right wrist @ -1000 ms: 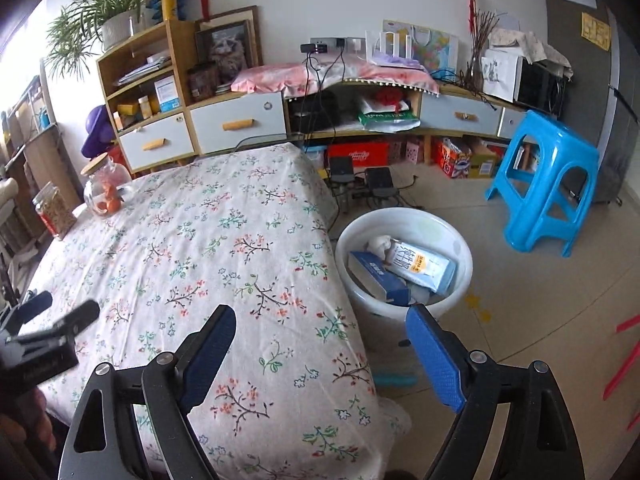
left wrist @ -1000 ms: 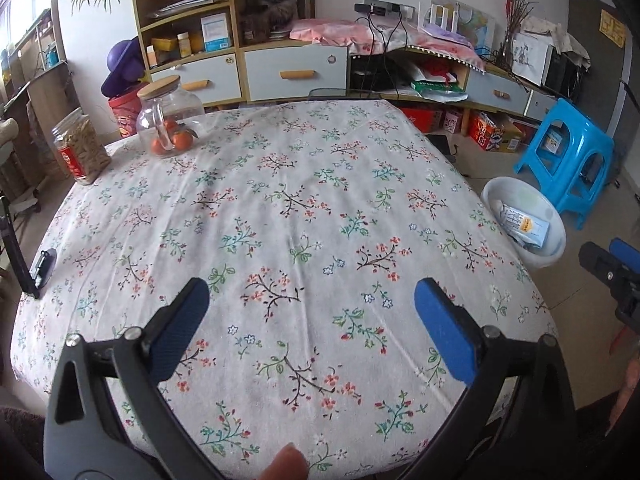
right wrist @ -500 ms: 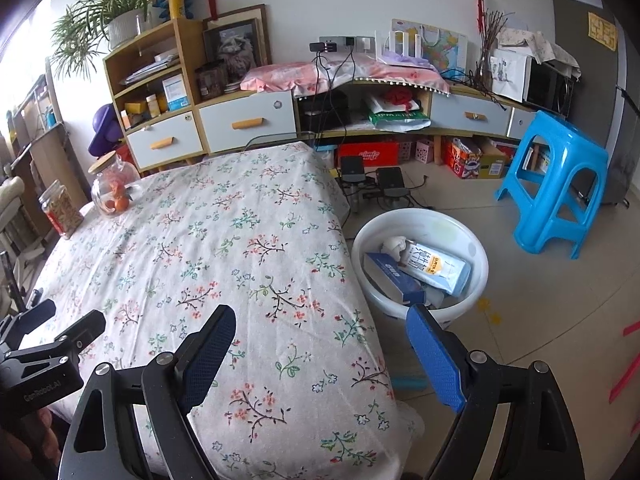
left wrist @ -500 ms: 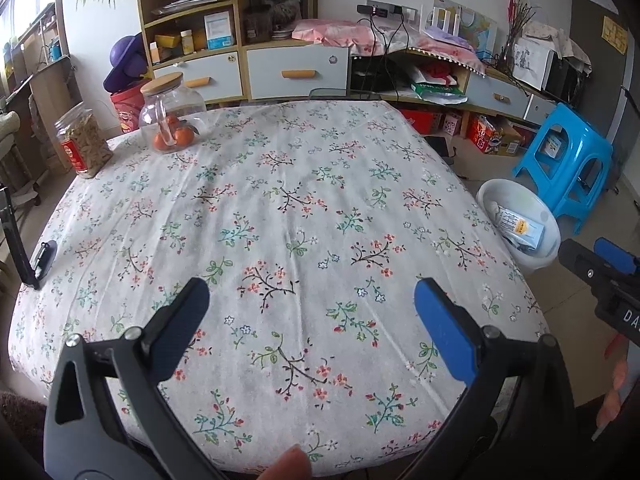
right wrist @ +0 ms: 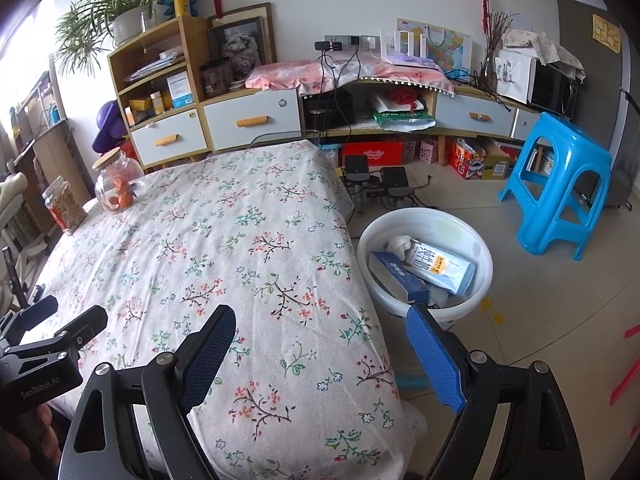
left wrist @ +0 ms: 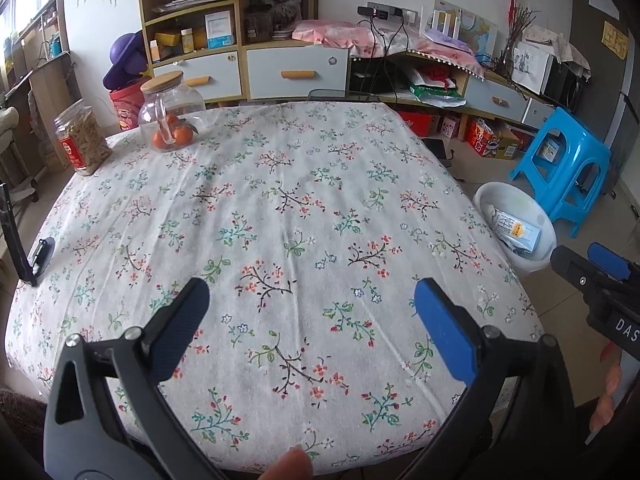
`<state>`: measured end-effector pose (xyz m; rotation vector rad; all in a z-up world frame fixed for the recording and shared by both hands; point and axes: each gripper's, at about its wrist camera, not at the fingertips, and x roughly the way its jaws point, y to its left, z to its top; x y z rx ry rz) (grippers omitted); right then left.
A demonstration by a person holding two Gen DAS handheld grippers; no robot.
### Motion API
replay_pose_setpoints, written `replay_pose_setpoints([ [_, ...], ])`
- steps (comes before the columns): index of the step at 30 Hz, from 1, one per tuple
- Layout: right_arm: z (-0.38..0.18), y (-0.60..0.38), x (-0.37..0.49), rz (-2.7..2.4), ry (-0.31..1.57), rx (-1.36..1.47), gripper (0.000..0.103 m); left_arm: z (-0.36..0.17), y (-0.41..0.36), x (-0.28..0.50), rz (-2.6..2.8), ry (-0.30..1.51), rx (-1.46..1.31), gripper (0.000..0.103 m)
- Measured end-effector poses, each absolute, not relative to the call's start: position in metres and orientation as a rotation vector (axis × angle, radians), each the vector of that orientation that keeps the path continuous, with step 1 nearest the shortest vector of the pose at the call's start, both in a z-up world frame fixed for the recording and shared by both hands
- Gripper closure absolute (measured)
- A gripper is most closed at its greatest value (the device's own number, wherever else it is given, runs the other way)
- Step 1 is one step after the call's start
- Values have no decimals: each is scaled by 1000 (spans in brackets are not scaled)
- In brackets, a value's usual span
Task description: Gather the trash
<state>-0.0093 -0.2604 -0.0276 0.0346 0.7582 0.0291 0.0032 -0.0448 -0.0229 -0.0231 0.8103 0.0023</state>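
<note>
Both tongs, left [left wrist: 308, 308] and right [right wrist: 320, 340], are held spread and empty, while light, crushable cartons [right wrist: 438, 268], best pinched at edges, are seen in the lower-right basin [right wrist: 486, 254].

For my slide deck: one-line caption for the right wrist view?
Open right gripper above floral tablecloth, white plastic basin holding collected trash.

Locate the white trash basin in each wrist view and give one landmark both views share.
Left wrist: the white trash basin sits at the right edge, on the floor beyond the table corner.
Right wrist: white trash basin right of centre, beside the table.
Shared landmark: the blue stool just behind the basin.
</note>
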Motion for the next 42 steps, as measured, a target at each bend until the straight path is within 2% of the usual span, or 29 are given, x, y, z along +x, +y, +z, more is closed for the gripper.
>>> replay_pose_setpoints([
  [42,-25,-256,-9,32,755,26,14,-22,-43,4,10,807,-29,1],
])
